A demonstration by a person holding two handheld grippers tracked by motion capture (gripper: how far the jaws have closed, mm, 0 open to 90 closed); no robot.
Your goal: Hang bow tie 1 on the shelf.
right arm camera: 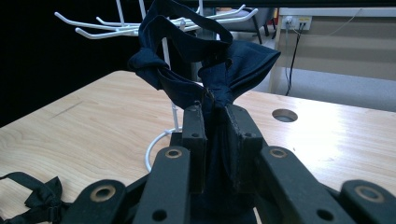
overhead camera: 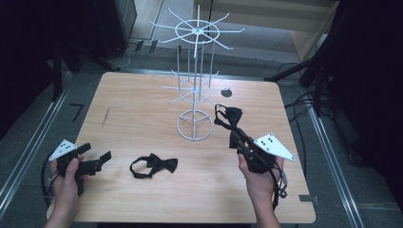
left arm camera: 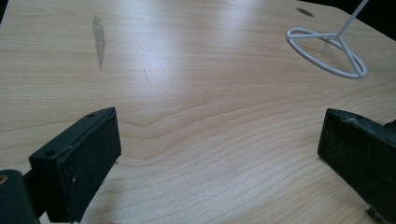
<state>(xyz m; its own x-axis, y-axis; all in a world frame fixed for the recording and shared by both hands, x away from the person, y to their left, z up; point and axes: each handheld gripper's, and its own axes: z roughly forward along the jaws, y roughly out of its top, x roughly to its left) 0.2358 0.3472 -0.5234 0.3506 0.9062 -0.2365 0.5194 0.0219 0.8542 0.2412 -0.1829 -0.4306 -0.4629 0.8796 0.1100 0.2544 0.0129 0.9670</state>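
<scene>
A white wire display rack [overhead camera: 195, 76] with hooked arms stands on the wooden table [overhead camera: 142, 109], its ring base [overhead camera: 194, 125] near the middle. My right gripper [overhead camera: 236, 135] is shut on a dark bow tie [overhead camera: 229, 118] and holds it up just right of the rack's base. In the right gripper view the bow tie [right arm camera: 205, 65] is pinched between the jaws, its strap looping up in front of the rack's arms [right arm camera: 112, 25]. A second black bow tie [overhead camera: 153, 166] lies flat on the table. My left gripper [overhead camera: 97, 159] rests open at the table's left front, with nothing between its pads [left arm camera: 84, 158].
A round cable hole [overhead camera: 226, 93] sits in the table behind the rack. A dark smear [overhead camera: 105, 117] marks the wood at the left. Dark stands and cables [overhead camera: 304, 102] surround the table. The rack's ring base [left arm camera: 329, 51] lies ahead of the left gripper.
</scene>
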